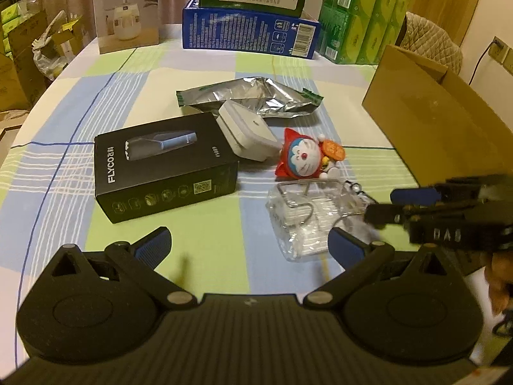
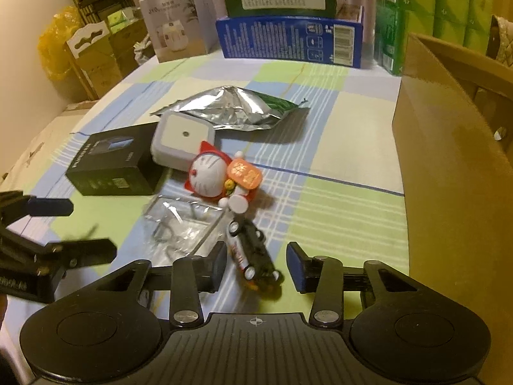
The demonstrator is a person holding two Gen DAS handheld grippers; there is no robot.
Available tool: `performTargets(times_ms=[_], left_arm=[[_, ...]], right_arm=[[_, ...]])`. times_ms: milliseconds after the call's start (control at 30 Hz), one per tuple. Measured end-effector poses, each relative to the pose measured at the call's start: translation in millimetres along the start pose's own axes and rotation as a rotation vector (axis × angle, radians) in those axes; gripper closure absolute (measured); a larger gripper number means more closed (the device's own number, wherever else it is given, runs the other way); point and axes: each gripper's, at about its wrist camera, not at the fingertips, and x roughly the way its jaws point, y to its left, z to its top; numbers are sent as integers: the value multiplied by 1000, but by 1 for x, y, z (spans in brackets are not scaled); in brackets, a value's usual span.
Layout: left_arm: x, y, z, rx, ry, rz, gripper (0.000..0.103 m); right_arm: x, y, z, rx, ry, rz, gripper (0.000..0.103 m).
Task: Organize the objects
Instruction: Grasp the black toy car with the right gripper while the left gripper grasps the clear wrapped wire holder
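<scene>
A small black-and-white toy car [image 2: 253, 256] lies on the checked tablecloth between the fingers of my right gripper [image 2: 256, 266]. The jaws stand open, with a gap showing at the right pad. My left gripper [image 1: 250, 245] is wide open and holds nothing, just short of a clear plastic pack of metal hooks [image 1: 307, 221]. Behind the pack lie a red cat figurine [image 2: 218, 176], a white square device [image 1: 247, 131], a black FLYCO box [image 1: 166, 163] and a crumpled foil bag [image 1: 256, 96]. Each gripper shows in the other's view: the right gripper [image 1: 394, 205], the left gripper [image 2: 77, 227].
An open cardboard box [image 2: 449, 160] stands at the table's right side. At the back are a humidifier box [image 1: 126, 9], a blue box [image 1: 250, 32] with a green box on top, and stacked green packs [image 1: 362, 22]. The table edge curves on the left, with cartons beyond.
</scene>
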Motion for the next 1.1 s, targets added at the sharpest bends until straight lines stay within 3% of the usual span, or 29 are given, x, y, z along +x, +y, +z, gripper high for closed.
performTargets(times_ms=[133,233,433,700,1100], left_arm=[[8,5,-2,-13,-8,-11,1],[12,8,-5,-38,-18,-44,1],[19,9,-9,-68,-11,-81,1],[19,-1,-5,-31,-26,-103,1],[44,-41,6,76,-39,-149,2]], right_arm=[[13,-4,3,5,30,19,67],[18,-3,3,6,34,23,75],[15,-6,4,61,42,20,76],[-7,-14,0,124,-8,-32,76],[-10,-31,3,221,-30,0,76]])
